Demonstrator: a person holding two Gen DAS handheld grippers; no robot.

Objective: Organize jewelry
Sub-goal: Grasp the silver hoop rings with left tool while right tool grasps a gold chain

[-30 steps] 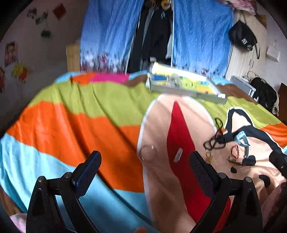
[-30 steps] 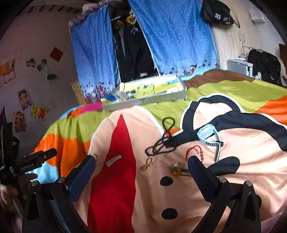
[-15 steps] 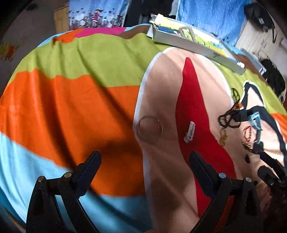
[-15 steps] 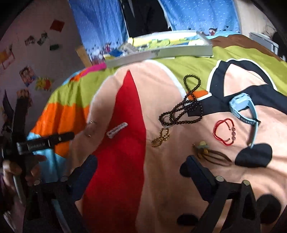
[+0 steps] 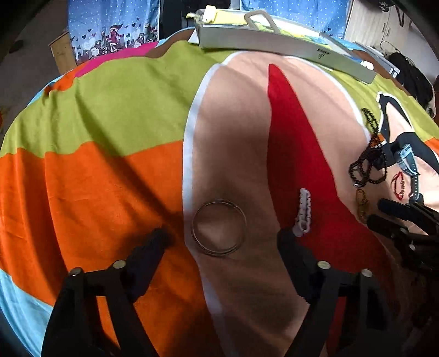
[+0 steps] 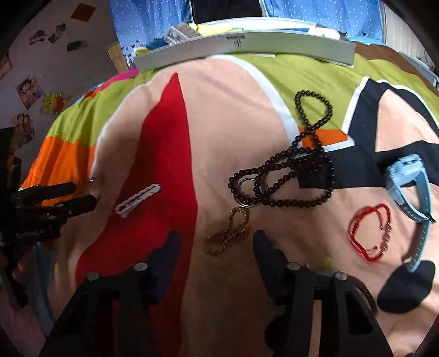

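My left gripper (image 5: 223,238) is open and low over the blanket, its fingers either side of a silver bangle (image 5: 242,217). A white chain clip (image 5: 303,211) lies just past its right finger. My right gripper (image 6: 216,241) is open too, straddling a gold chain (image 6: 230,230). Beyond the chain lie a black bead necklace (image 6: 288,170) with a metal ring (image 6: 247,203), a red cord bracelet (image 6: 367,233) and a light blue watch (image 6: 408,186). The left gripper (image 6: 82,193) shows at the left edge of the right wrist view.
A grey tray box (image 6: 247,44) with yellow contents sits at the blanket's far edge. The colourful blanket (image 5: 109,178) covers the whole bed. A brown hair clip (image 6: 326,263) is partly hidden behind my right finger. Blue curtains (image 5: 109,24) hang behind.
Both grippers have dropped close to the blanket and tilted down. The left one now frames the bangle and the right one frames the gold chain.
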